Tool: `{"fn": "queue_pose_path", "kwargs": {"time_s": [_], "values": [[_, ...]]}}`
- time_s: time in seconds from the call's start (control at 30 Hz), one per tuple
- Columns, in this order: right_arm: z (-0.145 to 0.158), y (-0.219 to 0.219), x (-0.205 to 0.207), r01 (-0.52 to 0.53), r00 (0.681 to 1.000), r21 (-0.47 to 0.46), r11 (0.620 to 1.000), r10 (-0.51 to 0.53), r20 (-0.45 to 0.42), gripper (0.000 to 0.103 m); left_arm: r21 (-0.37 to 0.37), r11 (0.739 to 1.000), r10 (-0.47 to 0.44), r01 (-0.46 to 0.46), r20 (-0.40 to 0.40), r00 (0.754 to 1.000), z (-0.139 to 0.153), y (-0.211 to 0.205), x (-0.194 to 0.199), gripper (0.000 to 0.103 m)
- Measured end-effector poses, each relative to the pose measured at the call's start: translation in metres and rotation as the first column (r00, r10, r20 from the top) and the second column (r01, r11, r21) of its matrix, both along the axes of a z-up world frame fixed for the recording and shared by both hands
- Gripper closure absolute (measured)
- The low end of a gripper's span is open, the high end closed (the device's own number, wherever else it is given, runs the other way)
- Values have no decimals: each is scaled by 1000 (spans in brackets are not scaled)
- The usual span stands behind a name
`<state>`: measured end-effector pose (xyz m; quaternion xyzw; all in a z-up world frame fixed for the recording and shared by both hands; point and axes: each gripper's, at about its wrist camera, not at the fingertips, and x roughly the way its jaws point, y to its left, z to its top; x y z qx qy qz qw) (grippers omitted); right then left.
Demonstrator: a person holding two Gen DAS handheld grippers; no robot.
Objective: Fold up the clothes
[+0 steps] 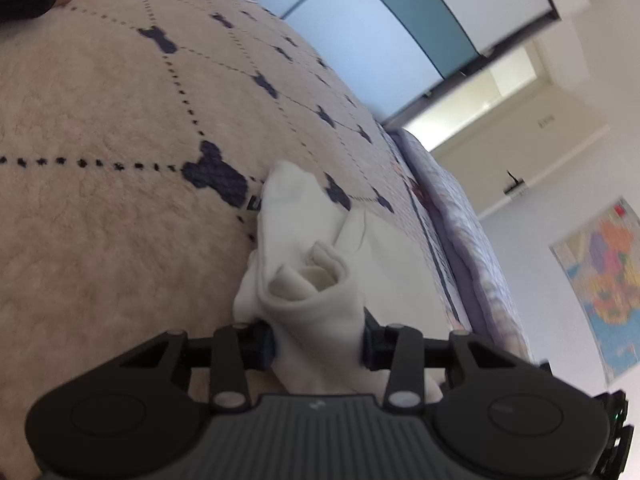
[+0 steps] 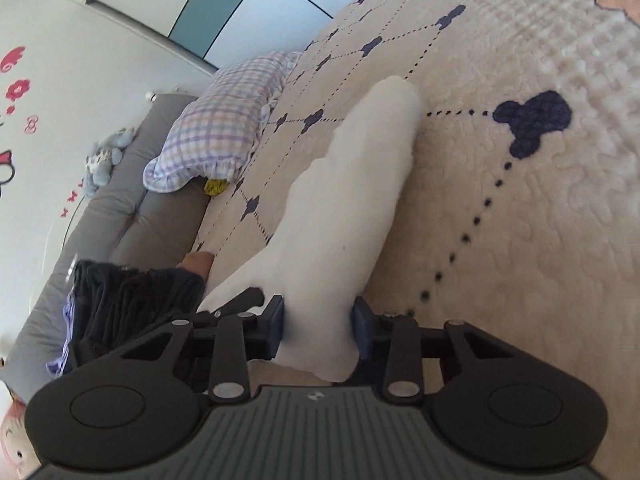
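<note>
A white garment (image 1: 304,256) lies bunched on the beige bed cover (image 1: 100,208) with its near end rolled up. My left gripper (image 1: 318,346) is shut on that near end. In the right wrist view the same white garment (image 2: 352,200) stretches away in a long strip over the cover (image 2: 520,220). My right gripper (image 2: 318,330) is shut on its near end. The other gripper's black finger (image 2: 244,300) shows just left of it.
A checked pillow (image 2: 228,120) lies at the head of the bed by a grey headboard (image 2: 132,216). A dark garment (image 2: 132,300) sits at the left. The bed edge (image 1: 460,240) drops off toward a wall with a map poster (image 1: 604,280).
</note>
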<state>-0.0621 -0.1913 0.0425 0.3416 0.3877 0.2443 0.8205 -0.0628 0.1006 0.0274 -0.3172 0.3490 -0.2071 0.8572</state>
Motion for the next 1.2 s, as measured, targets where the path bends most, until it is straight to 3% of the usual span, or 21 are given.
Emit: {"fn": "queue_pose_path", "kwargs": {"time_s": [0.1, 0.17, 0.2, 0.23, 0.33, 0.37, 0.4, 0.47, 0.5, 0.63, 0.7, 0.77, 0.8, 0.87, 0.93, 0.97, 1.0, 1.03, 1.1, 1.17, 1.2], "values": [[12, -5, -55, -108, 994, -38, 993, 107, -16, 61, 90, 987, -139, 136, 21, 990, 6, -3, -26, 63], [9, -12, -69, -201, 979, -68, 977, 199, -36, 54, 190, 968, -172, 167, 12, 985, 3, -3, -30, 62], [6, -17, -73, -248, 969, -84, 965, 245, -46, 55, 202, 963, -185, 181, -1, 983, 0, -1, -29, 61], [6, -24, -77, -256, 967, -128, 958, 254, -38, 56, 184, 965, -187, 186, -10, 982, -2, 3, -28, 59], [19, -60, -73, -65, 991, -287, 956, 96, 96, 43, 142, 971, -197, 194, 4, 980, -1, 7, -33, 43], [19, -73, -68, -10, 991, -288, 958, 47, 122, 35, 138, 971, -195, 193, 4, 981, 0, 6, -33, 30], [14, -88, -57, 24, 994, -230, 973, 2, 110, 33, 133, 973, -193, 191, 2, 981, 0, 4, -33, 22], [4, -102, -36, 74, 996, -159, 985, -64, 66, 32, 131, 976, -172, 172, -7, 985, 1, 1, -35, 18], [4, -100, -30, 85, 994, -181, 980, -72, 79, 33, 143, 978, -152, 153, -15, 988, 2, 1, -36, 18], [20, -74, -11, 74, 959, -346, 935, 29, 281, 33, 189, 981, -50, 49, 1, 999, 14, 9, -52, 9], [19, -61, 5, 19, 947, -441, 898, 126, 297, 32, 131, 989, -66, 69, -28, 997, 10, 9, -55, 1], [9, -50, 29, -5, 955, -535, 845, 162, 247, 32, 46, 991, -124, 129, -99, 987, -1, 2, -52, 1], [2, -51, 39, -19, 963, -529, 849, 158, 219, 32, 30, 991, -127, 131, -110, 986, -6, -1, -48, 0], [-17, -62, 54, -97, 975, -389, 916, 167, 149, 32, 15, 994, -109, 111, -110, 988, -14, -6, -39, 0], [-37, -68, 64, -166, 978, -210, 964, 189, 93, 26, 7, 997, -77, 78, -81, 994, -15, -8, -30, 4], [-39, -65, 63, -160, 978, -224, 961, 185, 98, 35, 45, 996, -80, 82, -41, 996, -9, -12, -25, 26], [-34, -60, 57, -144, 977, -294, 945, 184, 112, 47, 114, 989, -94, 94, -11, 996, -2, -17, -20, 58], [-29, -58, 50, -126, 978, -328, 936, 173, 118, 72, 147, 983, -113, 110, 9, 994, 5, -18, -14, 60], [-15, -63, 28, -91, 986, -292, 952, 128, 109, 78, 144, 980, -145, 139, 30, 989, 17, -13, -1, 69], [3, -68, -10, -72, 987, -266, 961, 108, 121, 79, 158, 974, -171, 162, 40, 985, 25, -6, 10, 69], [8, -70, -28, -72, 986, -268, 961, 109, 126, 79, 149, 971, -195, 188, 36, 980, 25, -5, 14, 64]]}}
